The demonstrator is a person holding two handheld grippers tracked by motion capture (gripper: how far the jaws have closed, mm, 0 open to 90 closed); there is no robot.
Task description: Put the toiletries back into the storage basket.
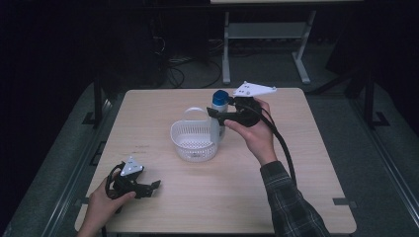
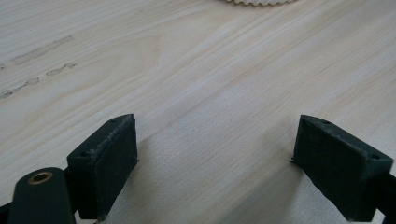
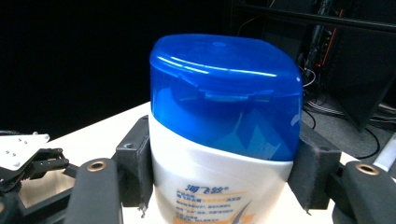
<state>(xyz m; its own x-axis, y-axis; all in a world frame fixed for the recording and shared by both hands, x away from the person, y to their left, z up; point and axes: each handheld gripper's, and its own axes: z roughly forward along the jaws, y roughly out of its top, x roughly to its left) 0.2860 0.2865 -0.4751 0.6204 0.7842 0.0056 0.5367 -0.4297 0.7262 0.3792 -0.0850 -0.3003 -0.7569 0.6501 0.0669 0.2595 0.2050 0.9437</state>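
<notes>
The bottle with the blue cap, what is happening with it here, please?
A person's right gripper is shut on a white bottle with a blue cap and holds it upright at the far rim of the white basket. The left gripper is open, low over the wooden table, holding nothing.

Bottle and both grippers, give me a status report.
Right gripper shut on the bottle, held upright at the basket's far edge. Left gripper open, low over bare table. Nothing in the way.
</notes>
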